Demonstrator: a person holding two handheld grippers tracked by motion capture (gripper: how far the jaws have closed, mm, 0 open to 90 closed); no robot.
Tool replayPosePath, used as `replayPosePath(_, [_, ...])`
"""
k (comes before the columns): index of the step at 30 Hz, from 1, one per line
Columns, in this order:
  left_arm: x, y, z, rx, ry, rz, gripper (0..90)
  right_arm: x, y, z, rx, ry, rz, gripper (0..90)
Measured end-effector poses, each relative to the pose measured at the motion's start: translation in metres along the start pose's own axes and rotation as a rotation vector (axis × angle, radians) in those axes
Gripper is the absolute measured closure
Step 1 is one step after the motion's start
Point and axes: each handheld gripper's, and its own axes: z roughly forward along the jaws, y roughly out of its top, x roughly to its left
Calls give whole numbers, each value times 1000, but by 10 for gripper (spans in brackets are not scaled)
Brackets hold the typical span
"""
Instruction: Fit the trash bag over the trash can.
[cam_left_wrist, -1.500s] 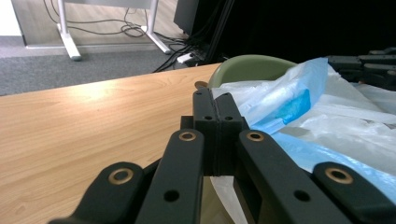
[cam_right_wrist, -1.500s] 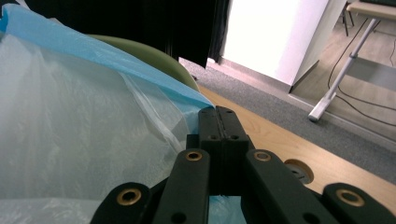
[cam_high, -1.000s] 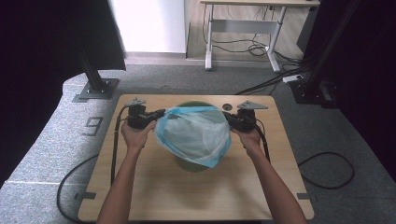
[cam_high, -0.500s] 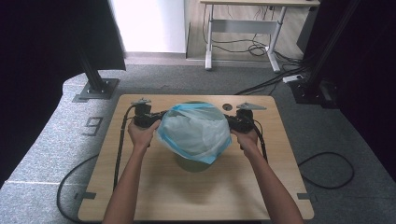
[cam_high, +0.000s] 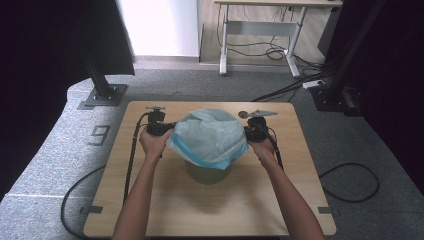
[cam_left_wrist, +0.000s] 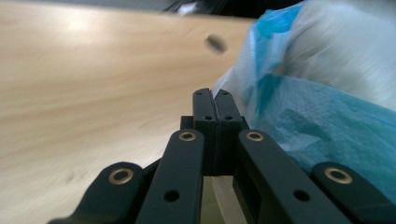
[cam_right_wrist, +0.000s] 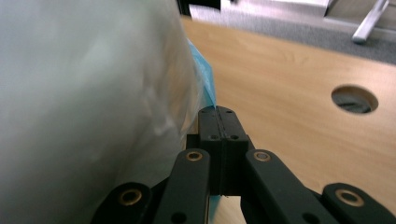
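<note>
Holding the blue plastic bag (cam_high: 209, 137) stretched over the green bin (cam_high: 207, 171) mid-table (cam_high: 150, 200), I had my left gripper (cam_high: 162, 128) pinched fully together on the bag's edge left of the bin, and my right gripper (cam_high: 252, 131) clamped likewise on its right edge.

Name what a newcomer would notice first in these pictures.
A pale blue plastic bag billows over a green bin at the middle of the wooden table. The left hand-held gripper and the right hand-held gripper each pinch the bag's edge from opposite sides, jaws closed.
</note>
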Motion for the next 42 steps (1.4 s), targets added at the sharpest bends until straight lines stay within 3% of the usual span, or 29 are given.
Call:
replayPosePath(3, [7,-9,-3,-18,-45,-18,899,-3,-9,3,15,3,2,888])
replayPosePath(7, [10,-14,-8,-40,-70,-16,899,-13,-20,1,-8,28,61,885])
replayPosePath(9, [8,-13,-10,-46,-70,-1,898,-15,-22,-3,-41,12,83,789])
replayPosePath(12, [4,-12,-11,-60,-73,12,898,-20,-17,-16,-121,-33,128,688])
replayPosePath(17, [3,-11,-15,-75,-66,20,898,-27,-11,-42,-217,-102,150,566])
replayPosePath(23, [1,-11,-19,-87,-44,37,898,-27,-10,-71,-237,-67,157,504])
replayPosePath(27, [0,-11,-21,-92,-34,38,898,-10,-10,-91,-227,-7,110,442])
replayPosePath(30, [-1,-11,-23,-97,-28,42,898,12,-11,-107,-211,70,49,385])
replayPosePath(34, [-3,-10,-25,-105,-19,45,898,38,-13,-119,-189,137,-5,324])
replayPosePath(42, [-6,-10,-26,-109,-8,54,898,76,-12,-119,-175,174,-21,234])
